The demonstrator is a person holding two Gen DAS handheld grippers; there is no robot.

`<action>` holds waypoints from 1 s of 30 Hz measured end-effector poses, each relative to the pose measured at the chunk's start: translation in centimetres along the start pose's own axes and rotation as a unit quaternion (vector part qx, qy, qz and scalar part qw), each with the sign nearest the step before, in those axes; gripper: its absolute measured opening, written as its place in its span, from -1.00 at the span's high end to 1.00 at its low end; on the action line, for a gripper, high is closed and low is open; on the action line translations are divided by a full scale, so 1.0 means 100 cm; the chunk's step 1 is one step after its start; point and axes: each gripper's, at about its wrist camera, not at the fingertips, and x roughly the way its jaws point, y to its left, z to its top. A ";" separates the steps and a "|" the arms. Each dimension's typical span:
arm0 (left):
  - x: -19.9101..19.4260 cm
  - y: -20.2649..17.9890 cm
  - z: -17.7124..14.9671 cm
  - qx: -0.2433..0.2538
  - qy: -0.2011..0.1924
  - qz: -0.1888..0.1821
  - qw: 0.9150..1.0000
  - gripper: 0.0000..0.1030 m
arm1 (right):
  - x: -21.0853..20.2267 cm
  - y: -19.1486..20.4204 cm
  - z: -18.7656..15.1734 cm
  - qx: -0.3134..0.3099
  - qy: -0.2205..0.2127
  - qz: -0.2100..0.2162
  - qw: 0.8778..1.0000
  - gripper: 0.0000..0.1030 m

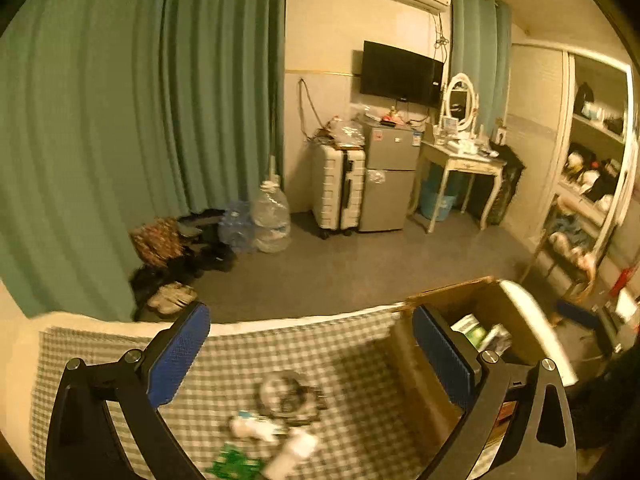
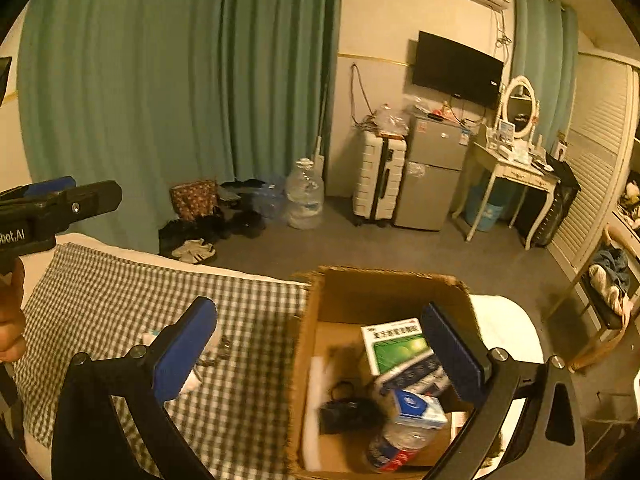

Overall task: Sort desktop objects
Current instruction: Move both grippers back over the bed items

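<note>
In the left wrist view my left gripper (image 1: pixel 312 356) stands open over a checked cloth (image 1: pixel 344 360), nothing between its blue pads. Below it lie a round coiled item (image 1: pixel 286 394), a white object (image 1: pixel 252 428), a white bottle (image 1: pixel 294 450) and a green packet (image 1: pixel 232 464), all blurred. My right gripper (image 2: pixel 320 354) is wide open and empty above the near left part of a cardboard box (image 2: pixel 384 292). Inside the box are a green-and-white packet (image 2: pixel 394 344), a blue-and-white carton (image 2: pixel 420 404), a plastic bottle (image 2: pixel 394 446), a black item (image 2: pixel 348 412) and a white foam strip (image 2: pixel 316 400).
The box (image 1: pixel 480 304) stands at the cloth's right end. A hand (image 2: pixel 10 320) shows at the left edge of the right wrist view. Beyond the table are grey floor, green curtains (image 1: pixel 140 120), water jugs (image 1: pixel 272 216), a suitcase (image 1: pixel 338 188) and a small fridge (image 1: pixel 388 176).
</note>
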 end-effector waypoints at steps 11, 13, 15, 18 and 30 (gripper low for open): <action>0.005 0.062 -0.033 0.010 0.025 0.019 0.999 -1.00 | 0.019 0.065 0.001 -0.024 0.021 0.016 0.999 -1.00; 0.007 0.075 -0.040 0.006 0.035 0.012 0.999 -1.00 | 0.026 0.072 -0.005 -0.024 0.037 0.025 0.999 -1.00; 0.011 0.086 -0.046 0.019 0.037 0.017 0.999 -1.00 | 0.038 0.078 -0.016 -0.008 0.051 0.030 0.998 -1.00; 0.014 0.104 -0.053 0.011 0.029 0.022 0.999 -1.00 | 0.053 0.082 -0.033 0.025 0.072 0.044 0.996 -1.00; 0.037 0.151 -0.107 -0.061 0.060 0.020 0.996 -1.00 | 0.113 0.117 -0.071 0.016 0.159 0.059 0.985 -0.99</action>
